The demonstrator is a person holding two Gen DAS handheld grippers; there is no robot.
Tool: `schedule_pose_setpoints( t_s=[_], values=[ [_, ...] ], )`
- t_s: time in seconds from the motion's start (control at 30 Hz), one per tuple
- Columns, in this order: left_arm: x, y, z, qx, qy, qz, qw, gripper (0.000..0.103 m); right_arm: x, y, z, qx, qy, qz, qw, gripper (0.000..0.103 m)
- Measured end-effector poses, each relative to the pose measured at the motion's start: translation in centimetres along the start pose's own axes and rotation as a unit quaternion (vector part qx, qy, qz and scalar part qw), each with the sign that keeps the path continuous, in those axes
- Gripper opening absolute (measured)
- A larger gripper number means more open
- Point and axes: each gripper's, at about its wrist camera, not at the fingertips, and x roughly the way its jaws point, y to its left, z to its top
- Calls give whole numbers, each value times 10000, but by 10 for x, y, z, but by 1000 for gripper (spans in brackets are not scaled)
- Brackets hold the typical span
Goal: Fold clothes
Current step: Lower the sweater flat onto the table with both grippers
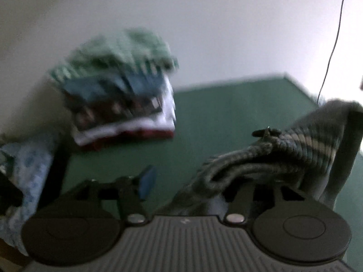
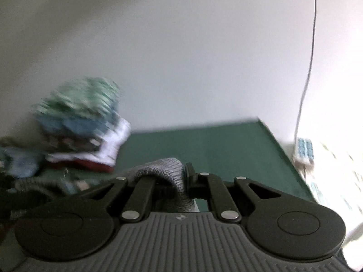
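A grey ribbed knit garment [image 1: 295,149] with a pale stripe hangs in the air over the green table [image 1: 226,113]. In the left wrist view my left gripper [image 1: 181,181] has its fingers wide apart; the blue-padded left finger [image 1: 147,181] is bare and the knit drapes over the right finger. In the right wrist view my right gripper [image 2: 183,176] is shut on a fold of the grey knit [image 2: 168,170], which bunches up between the fingers. A stack of folded clothes [image 1: 120,90] stands at the table's back left, also in the right wrist view [image 2: 84,129].
A pale blue patterned cloth [image 1: 29,172] lies at the left edge of the table. A thin cable [image 2: 310,68] hangs down the white wall at the right. Patterned items [image 2: 305,150] sit beyond the table's right edge.
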Motion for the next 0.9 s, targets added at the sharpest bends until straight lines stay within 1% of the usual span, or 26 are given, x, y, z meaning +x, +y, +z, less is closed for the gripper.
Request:
schedule_pose_setpoints(
  t_s=[0.03,0.07,0.1,0.17,0.2,0.23,0.27,0.3,0.33,0.4,0.47,0.53,0.6,0.73,0.77,0.83,0.9],
  values=[
    [14,4,-6,-12,202,-79,9998,66,17,-3,-3,8,203,-175,9996,23],
    [24,10,-14,-47,388,-216,9990,66,33,-6,-6,0,426,-347,9985,36],
    [25,16,-23,-50,470,-321,9984,68,44,-10,-12,-57,665,-494,9965,39],
    [22,28,-42,-28,560,-490,9972,70,49,-21,-23,-164,885,-655,9938,39],
    [15,34,-53,21,510,-514,9974,74,47,-27,-28,-142,934,-629,9935,43],
    [6,41,-64,84,424,-515,9977,82,40,-34,-33,-54,983,-555,9936,45],
    [-7,49,-78,138,342,-511,9980,87,32,-40,-38,24,1025,-469,9936,47],
    [-20,57,-94,188,262,-505,9982,93,20,-45,-45,74,1047,-350,9939,48],
    [-31,66,-108,166,224,-522,9982,95,8,-49,-53,123,1069,-232,9939,51],
    [-54,84,-141,-107,328,-681,9971,94,-18,-57,-69,193,1123,-7,9935,65],
    [-75,94,-167,-330,443,-737,9957,93,-49,-57,-95,57,1253,135,9920,65],
    [-94,94,-194,-574,525,-756,9941,93,-72,-49,-121,-196,1378,301,9898,65],
    [-110,83,-217,-746,634,-855,9915,93,-96,-39,-143,-534,1476,532,9862,65],
    [-119,56,-246,-946,919,-1062,9856,94,-141,-15,-175,-1131,1580,1179,9738,66],
    [-119,48,-252,-975,1026,-1099,9838,94,-146,-11,-181,-1199,1649,1273,9707,68],
    [-115,35,-264,-1007,1222,-1102,9812,93,-147,-5,-191,-1406,1833,1324,9639,68],
    [-116,25,-271,-991,1202,-965,9831,95,-147,0,-199,-1563,1902,1329,9601,68]
  ],
)
